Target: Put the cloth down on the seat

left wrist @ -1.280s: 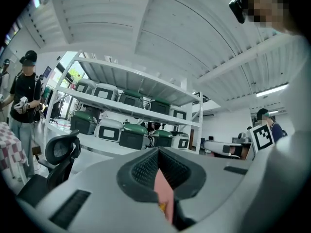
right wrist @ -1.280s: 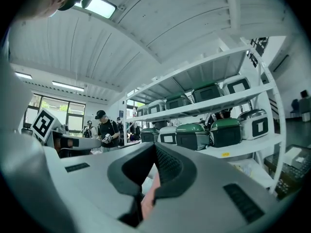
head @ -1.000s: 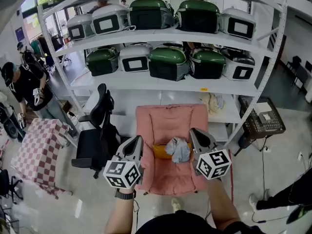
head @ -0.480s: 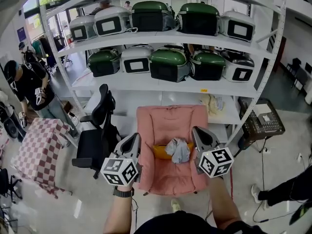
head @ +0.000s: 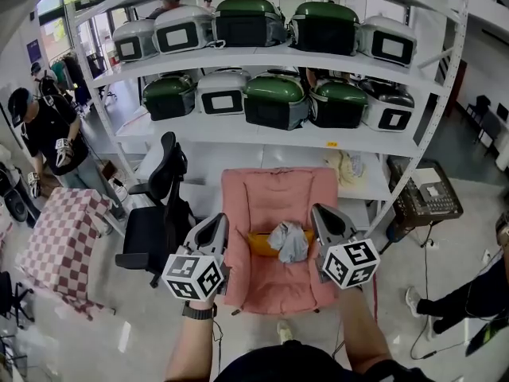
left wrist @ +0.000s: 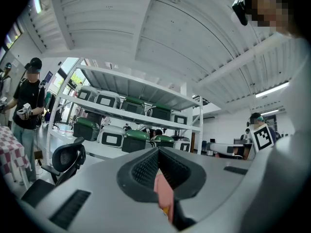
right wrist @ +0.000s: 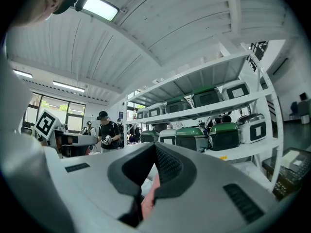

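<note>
A crumpled grey cloth (head: 290, 241) lies on the seat of a pink armchair (head: 270, 193), partly over a yellow cushion (head: 259, 246). My left gripper (head: 216, 228) is held in front of the chair's left arm. My right gripper (head: 322, 217) is in front of its right arm. Both are apart from the cloth, which sits between them and farther off. In the left gripper view the left gripper (left wrist: 158, 152) has its jaws together with nothing in them, and pink shows through the notch. In the right gripper view the right gripper (right wrist: 154, 147) looks the same.
Behind the chair stands a white shelf rack (head: 262, 54) with green and grey cases. A black office chair (head: 155, 213) is to the left, then a checkered table (head: 60, 241) and a person in black (head: 44, 134). A black crate (head: 429, 193) sits at right.
Both grippers and the cloth stay where they were. The person in black at the left has shifted a little.
</note>
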A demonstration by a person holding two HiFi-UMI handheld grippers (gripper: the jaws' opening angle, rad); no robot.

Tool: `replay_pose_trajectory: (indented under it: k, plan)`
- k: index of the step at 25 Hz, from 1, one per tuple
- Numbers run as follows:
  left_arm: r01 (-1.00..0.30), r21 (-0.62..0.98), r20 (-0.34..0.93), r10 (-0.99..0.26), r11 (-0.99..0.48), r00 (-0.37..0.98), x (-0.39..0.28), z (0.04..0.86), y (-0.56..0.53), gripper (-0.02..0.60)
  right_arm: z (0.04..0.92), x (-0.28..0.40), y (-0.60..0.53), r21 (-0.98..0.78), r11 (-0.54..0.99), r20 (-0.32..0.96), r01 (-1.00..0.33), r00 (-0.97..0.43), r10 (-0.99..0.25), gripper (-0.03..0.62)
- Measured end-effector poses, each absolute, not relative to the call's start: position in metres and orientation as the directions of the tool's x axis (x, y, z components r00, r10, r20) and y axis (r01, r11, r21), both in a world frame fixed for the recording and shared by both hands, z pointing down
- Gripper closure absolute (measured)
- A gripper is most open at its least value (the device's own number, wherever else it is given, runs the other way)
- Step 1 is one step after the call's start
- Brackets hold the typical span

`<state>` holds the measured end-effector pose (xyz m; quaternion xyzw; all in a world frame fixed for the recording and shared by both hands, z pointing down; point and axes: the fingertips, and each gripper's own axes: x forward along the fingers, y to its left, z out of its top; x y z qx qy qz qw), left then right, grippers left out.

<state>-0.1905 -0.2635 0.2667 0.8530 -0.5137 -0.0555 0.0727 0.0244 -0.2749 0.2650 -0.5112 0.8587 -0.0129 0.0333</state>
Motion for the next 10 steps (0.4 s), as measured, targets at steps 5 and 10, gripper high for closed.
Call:
replay_pose_trajectory:
  k: [5,10]
  plan:
    - [-0.869,0.184,-0.021,-0.886,-0.459,0.464,-0.1918,0.2677,-0.2623,0.575,0.2661,0.0226,-0.2731,-0.051,0.479,-0.043,-0.876,-0.477,-0.878,0.59]
    - [-0.869,0.188,-0.022,-0.886,-0.458,0.463,-0.1945,0.2676,-0.2638,0.577,0.2671,0.0179,-0.2739,-0.042,0.482,-0.039,-0.875,-0.481,-0.876,0.59]
